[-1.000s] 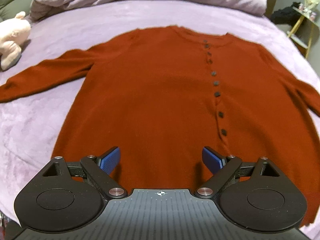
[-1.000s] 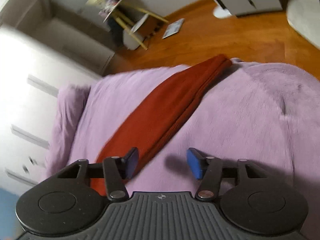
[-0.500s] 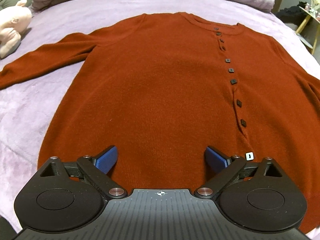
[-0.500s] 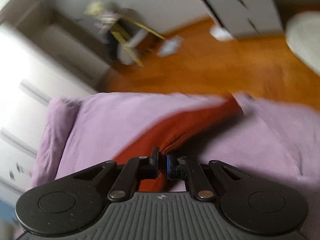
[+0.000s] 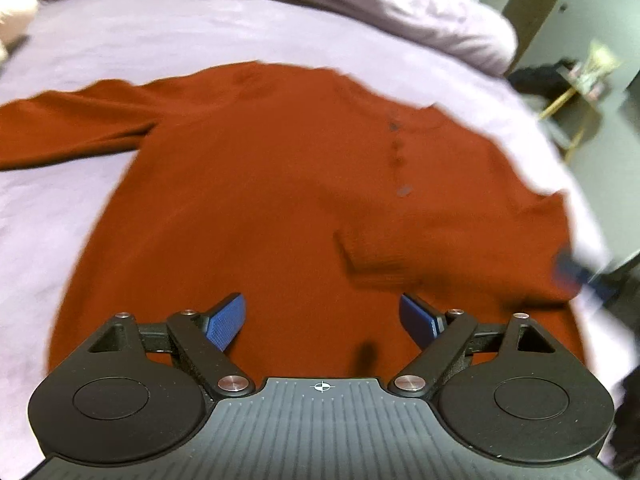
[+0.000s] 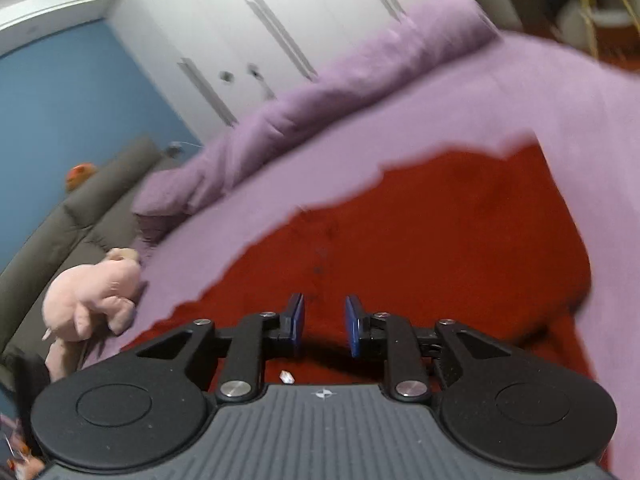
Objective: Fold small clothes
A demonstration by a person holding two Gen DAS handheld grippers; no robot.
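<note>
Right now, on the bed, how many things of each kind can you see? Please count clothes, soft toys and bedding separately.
Clothes: 1, the rust-red cardigan, one sleeve folded over its front.
Soft toys: 1, the pink plush toy.
Bedding: 2, the lilac sheet and the bunched lilac duvet.
Total: 4

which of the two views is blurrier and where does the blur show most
Right wrist view is blurrier: the red sweater has a smeared, jagged edge against the purple bedspread, and the wardrobe doors streak. Left wrist view is sharper at centre, smeared at its right edge, where the right gripper is a blue streak. Both bend straight lines, fisheye style.
</note>
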